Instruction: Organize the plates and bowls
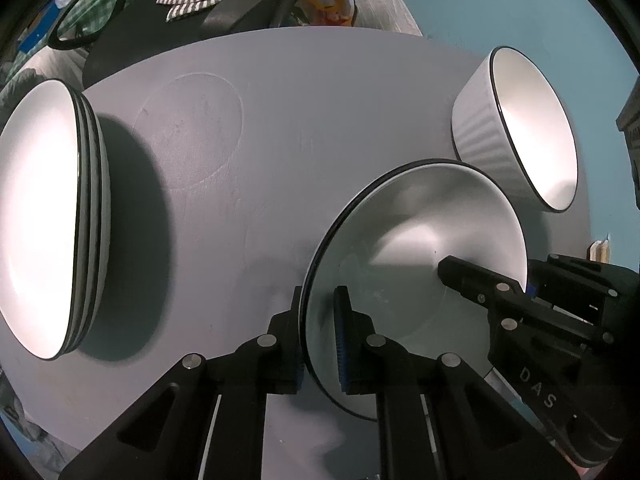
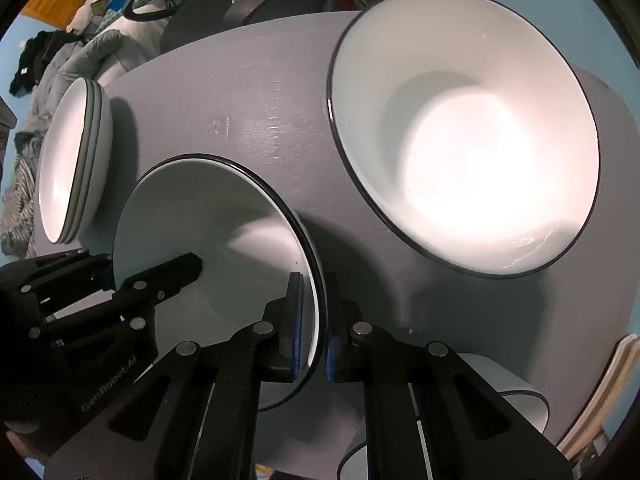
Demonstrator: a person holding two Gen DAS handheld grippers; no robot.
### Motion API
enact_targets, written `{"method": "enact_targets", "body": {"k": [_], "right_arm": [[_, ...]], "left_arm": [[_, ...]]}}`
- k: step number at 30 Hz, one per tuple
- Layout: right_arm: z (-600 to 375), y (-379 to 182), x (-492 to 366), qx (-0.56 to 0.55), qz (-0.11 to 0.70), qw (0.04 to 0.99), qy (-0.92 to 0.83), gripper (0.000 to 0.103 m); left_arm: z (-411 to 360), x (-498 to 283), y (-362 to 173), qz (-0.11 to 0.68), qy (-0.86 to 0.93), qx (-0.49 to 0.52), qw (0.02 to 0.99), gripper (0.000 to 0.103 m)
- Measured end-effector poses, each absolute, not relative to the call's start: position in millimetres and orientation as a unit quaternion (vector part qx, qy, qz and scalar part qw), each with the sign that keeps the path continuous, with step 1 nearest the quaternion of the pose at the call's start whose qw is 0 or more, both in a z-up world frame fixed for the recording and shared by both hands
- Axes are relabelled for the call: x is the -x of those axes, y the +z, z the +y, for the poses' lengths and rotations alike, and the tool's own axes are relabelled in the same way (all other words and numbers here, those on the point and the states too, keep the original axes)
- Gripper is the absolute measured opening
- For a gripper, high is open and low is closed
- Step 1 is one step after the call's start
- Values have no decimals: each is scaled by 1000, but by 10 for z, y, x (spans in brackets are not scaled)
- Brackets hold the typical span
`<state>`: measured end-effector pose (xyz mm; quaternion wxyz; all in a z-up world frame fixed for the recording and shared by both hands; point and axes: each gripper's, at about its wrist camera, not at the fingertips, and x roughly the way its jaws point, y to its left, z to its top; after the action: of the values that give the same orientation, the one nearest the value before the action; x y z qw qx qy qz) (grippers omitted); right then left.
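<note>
While both my grippers reach low over the gray tabletop, left marked "GenRobot.AI", right marked "DAS", their jaws pinch opposite rims of one white plate.

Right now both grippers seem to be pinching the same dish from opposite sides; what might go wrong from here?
1. The plate is held only at its thin rim by the left gripper and right gripper; if they pull unevenly it could slip or crack.
2. The big bowl stands close on the right; a swing that way could knock it.
3. Lowered carelessly onto the stack of plates at the left, it could chip the rims.
</note>
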<state>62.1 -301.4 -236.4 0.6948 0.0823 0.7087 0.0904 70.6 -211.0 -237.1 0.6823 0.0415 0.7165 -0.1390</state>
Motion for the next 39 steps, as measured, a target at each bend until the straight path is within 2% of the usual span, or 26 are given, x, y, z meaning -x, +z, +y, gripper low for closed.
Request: {"method": "enact_targets", "body": {"k": [21,39], "right_arm": [[-2958,-2332,-617,-83,713,692,79,8],[-3048,-1881,-666,-84,698,707,78,7]], "left_arm": [[-2021,-676,-2397,717,-146,-31,681,10],[-2156,-872,-1928,697,-176,-44,693,10]]}}
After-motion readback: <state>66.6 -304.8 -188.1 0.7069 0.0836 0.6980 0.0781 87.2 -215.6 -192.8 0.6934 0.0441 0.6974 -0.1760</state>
